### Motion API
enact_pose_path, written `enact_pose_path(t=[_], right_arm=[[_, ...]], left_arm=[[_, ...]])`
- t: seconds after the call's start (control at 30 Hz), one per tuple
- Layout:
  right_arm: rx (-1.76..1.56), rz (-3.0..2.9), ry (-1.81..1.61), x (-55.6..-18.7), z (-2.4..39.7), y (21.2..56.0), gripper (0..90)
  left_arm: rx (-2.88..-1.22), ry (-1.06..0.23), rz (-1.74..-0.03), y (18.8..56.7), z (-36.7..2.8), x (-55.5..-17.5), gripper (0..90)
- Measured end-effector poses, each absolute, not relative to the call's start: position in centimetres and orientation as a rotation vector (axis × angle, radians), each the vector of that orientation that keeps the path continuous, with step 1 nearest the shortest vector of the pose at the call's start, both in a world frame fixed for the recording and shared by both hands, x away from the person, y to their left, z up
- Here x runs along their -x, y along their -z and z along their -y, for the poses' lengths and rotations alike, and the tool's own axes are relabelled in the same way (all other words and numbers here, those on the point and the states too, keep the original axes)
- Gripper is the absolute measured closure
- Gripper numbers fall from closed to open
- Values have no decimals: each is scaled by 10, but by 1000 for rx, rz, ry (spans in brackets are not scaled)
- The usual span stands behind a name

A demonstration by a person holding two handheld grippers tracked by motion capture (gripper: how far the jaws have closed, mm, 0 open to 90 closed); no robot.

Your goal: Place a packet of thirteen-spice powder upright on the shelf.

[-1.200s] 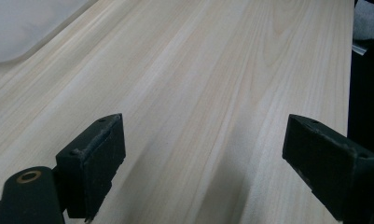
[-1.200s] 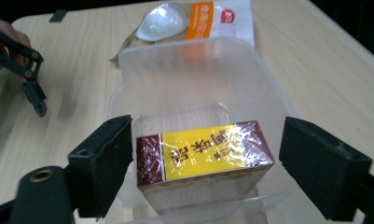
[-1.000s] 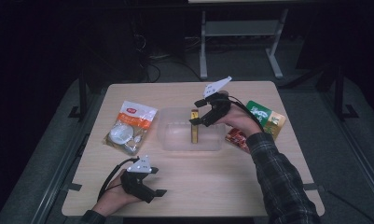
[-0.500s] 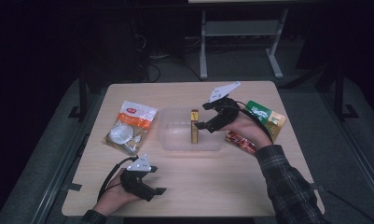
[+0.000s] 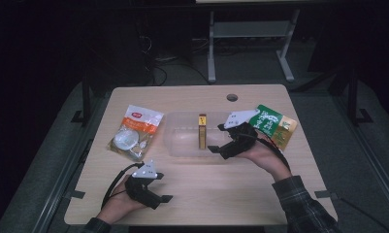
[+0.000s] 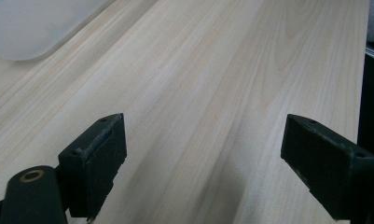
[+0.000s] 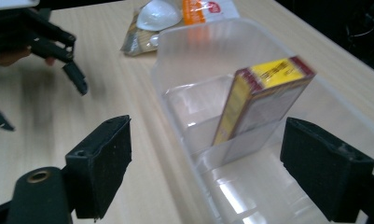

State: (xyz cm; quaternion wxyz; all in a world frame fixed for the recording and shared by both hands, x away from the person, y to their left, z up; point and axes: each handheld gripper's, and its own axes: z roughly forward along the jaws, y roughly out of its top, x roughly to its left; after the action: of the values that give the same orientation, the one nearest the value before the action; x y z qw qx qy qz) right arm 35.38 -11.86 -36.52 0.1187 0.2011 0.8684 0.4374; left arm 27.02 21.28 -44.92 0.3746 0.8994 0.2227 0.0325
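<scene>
Packing snacks into the clear bin [image 5: 182, 145] | yellow box [image 5: 202, 131] stands upright inside it, just left of the right gripper [image 5: 223, 138], jaws spread, empty | green packet [image 5: 274, 125] just behind that hand | left gripper [image 5: 158, 193] open, well apart.

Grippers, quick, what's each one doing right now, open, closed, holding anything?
Left gripper: open, empty, low over the table.
Right gripper: open, empty, at the clear bin with the yellow box.

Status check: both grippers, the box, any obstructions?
Left gripper open, idle on near table edge. Right gripper open, empty, at the clear bin. Yellow box stands upright in bin. Nothing blocking.
</scene>
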Motion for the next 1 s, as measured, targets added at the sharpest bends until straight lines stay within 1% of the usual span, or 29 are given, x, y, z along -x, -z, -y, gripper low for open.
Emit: enact_pose_path(t=[0.17,0.57,0.73,1.0], right_arm=[[-588,-2551,-1260,-335,125,374,158],[-712,-2536,-1274,-300,155,402,166],[-747,-2546,-1233,-289,165,418,166],[-847,-2555,-1165,-284,187,437,166]], left_arm=[[-2292,-82,-582,450,-213,-270,137],[-2295,-99,-595,451,-214,-271,139],[-2297,-100,-596,451,-215,-271,140],[-2299,-107,-590,452,-216,-272,141]])
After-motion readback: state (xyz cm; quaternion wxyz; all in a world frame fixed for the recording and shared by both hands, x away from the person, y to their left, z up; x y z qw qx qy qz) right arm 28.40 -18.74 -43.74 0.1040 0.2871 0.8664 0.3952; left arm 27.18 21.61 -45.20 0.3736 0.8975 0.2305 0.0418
